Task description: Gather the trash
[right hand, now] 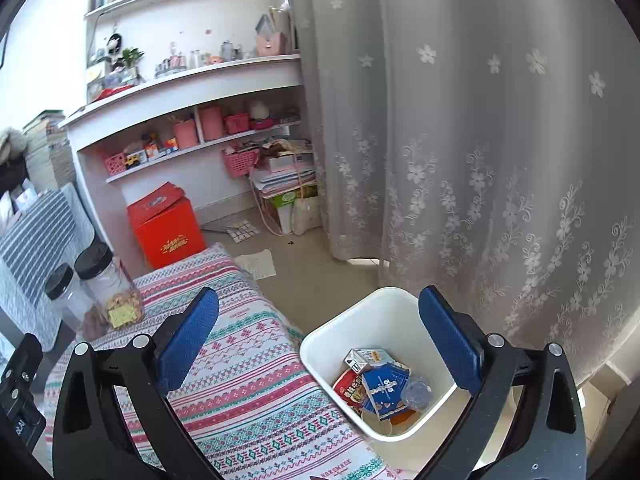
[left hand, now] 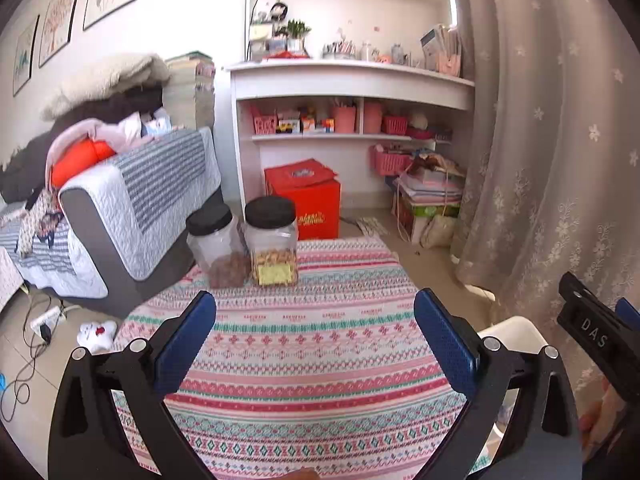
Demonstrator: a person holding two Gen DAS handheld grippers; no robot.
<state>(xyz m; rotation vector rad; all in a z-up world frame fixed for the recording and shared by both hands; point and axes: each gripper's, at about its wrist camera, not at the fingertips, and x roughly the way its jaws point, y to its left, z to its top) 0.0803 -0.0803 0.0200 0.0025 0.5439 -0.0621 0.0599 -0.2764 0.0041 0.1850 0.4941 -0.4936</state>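
Note:
A white trash bin (right hand: 332, 340) stands on the floor beside the table, seen in the right wrist view. It holds several pieces of trash: a blue carton (right hand: 386, 390), a red packet (right hand: 348, 386), a small white carton (right hand: 366, 357) and a clear plastic cup (right hand: 416, 394). My right gripper (right hand: 320, 344) is open and empty above the bin and the table edge. My left gripper (left hand: 316, 344) is open and empty over the patterned tablecloth (left hand: 304, 344). The bin's rim (left hand: 516, 330) shows at the right of the left wrist view.
Two black-lidded jars (left hand: 272, 240) with snacks stand at the table's far edge. A red box (left hand: 308, 200), white shelves (left hand: 348, 76), a sofa (left hand: 132, 208) and a lace curtain (right hand: 480, 140) surround the table. Papers (right hand: 258, 264) lie on the floor.

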